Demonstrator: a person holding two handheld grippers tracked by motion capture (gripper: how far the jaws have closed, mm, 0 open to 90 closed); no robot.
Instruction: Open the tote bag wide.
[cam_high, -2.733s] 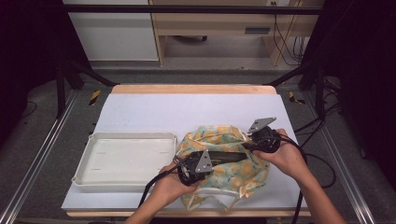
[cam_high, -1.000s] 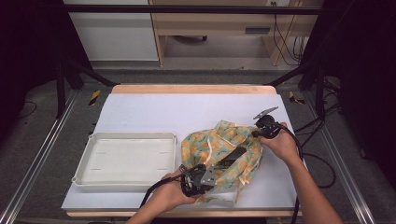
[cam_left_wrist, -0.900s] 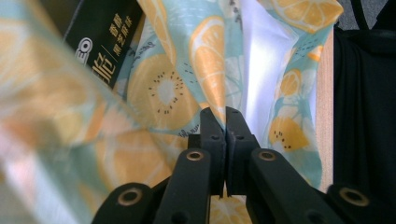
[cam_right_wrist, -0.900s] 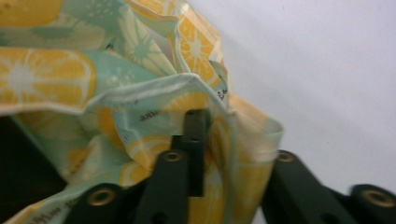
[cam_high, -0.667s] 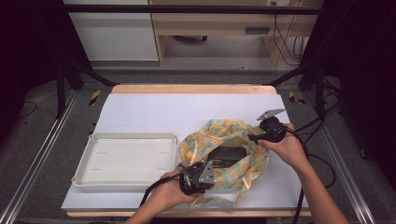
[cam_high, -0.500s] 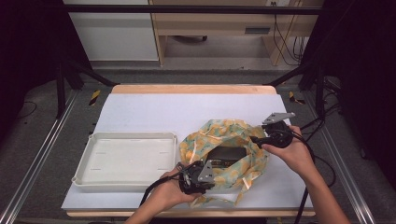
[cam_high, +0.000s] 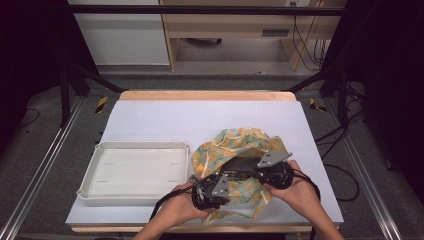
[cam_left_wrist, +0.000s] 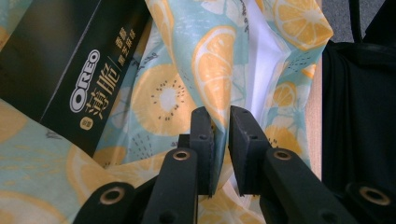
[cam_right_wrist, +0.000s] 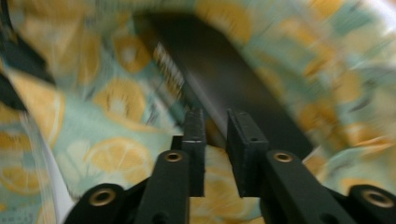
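Even overhead light brightens the pale blue table mat (cam_high: 200, 120); its surroundings fall dark. The right gripper view is motion-blurred, while the left gripper view stays sharp.

One white rectangular plastic tray (cam_high: 134, 172) with a raised rim; one thin bag of pale blue-green fabric printed with orange and lemon slices (cam_high: 239, 145); one flat black cardboard Oreo box (cam_high: 241, 165) lying in the bag's mouth; two black hand-held two-jaw grippers, the left gripper (cam_high: 231, 175) and the right gripper (cam_high: 248, 175), each topped by one grey three-cornered plate and each trailing one black cable; two hands, one on each gripper; one white-topped table (cam_high: 165, 120) with a wooden edge.
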